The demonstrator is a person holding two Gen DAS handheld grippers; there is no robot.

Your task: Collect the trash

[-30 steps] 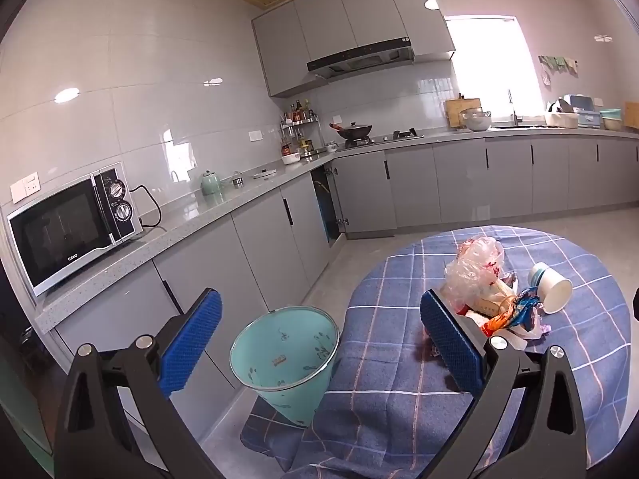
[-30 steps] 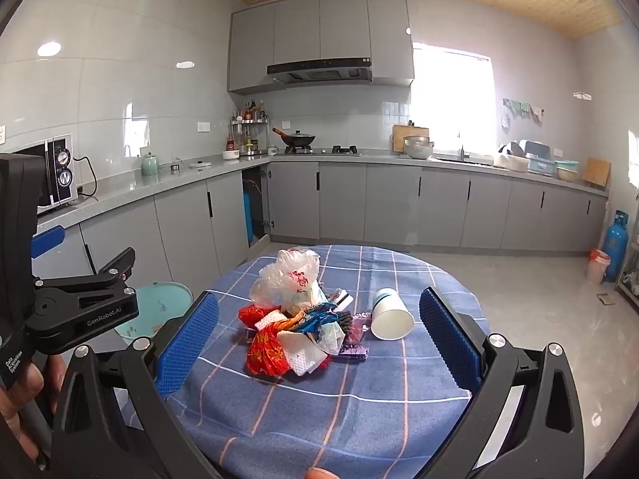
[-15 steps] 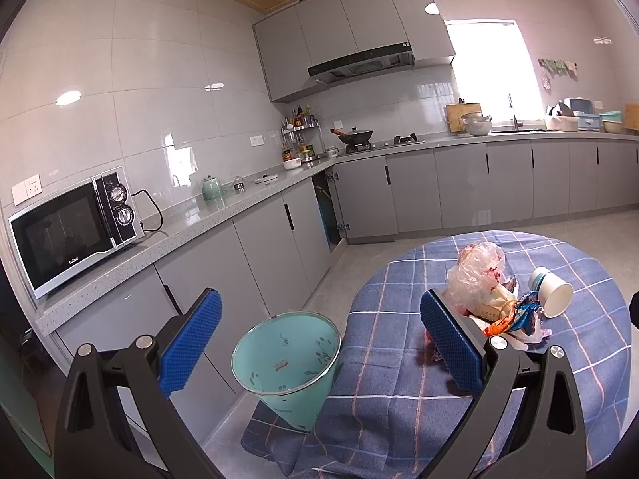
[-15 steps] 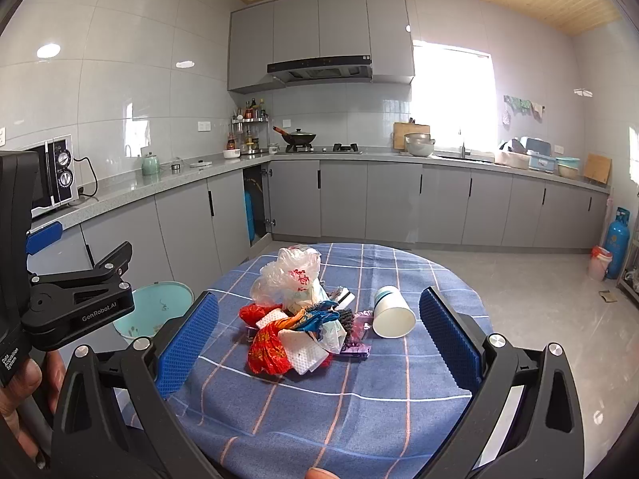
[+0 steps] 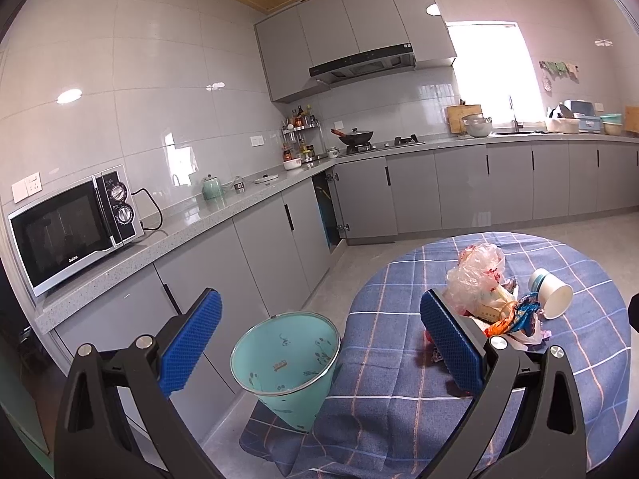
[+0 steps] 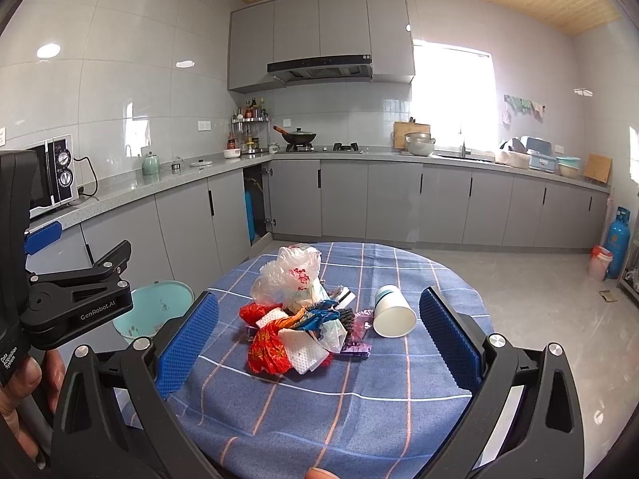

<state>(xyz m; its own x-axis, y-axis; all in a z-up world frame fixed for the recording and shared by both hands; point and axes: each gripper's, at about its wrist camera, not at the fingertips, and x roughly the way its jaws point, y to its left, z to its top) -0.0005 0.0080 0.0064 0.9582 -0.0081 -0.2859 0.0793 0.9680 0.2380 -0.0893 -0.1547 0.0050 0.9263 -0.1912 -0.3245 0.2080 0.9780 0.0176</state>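
A heap of trash point(image 6: 299, 319) lies in the middle of the round table point(image 6: 359, 399) with its blue checked cloth: a clear plastic bag point(image 6: 293, 273), red and orange wrappers, white tissue and a tipped white paper cup point(image 6: 393, 313). The heap point(image 5: 491, 303) and the cup point(image 5: 553, 295) also show in the left wrist view. A mint-green bin point(image 5: 285, 363) stands on the floor by the table's left edge, its rim point(image 6: 153, 309) visible from the right too. My left gripper point(image 5: 319, 343) hangs open above the bin. My right gripper point(image 6: 319, 339) stands open before the heap, holding nothing.
Grey cabinets and a countertop point(image 5: 191, 227) run along the left and back walls, with a microwave point(image 5: 72, 227), a kettle, a wok point(image 6: 297, 135) and a sink. A blue gas cylinder point(image 6: 617, 241) stands at the far right. Pale floor point(image 6: 539, 279) lies beyond the table.
Both views have risen and pulled back slightly; the bin and the heap sit a little lower and farther away. Both grippers stay open and hold nothing.
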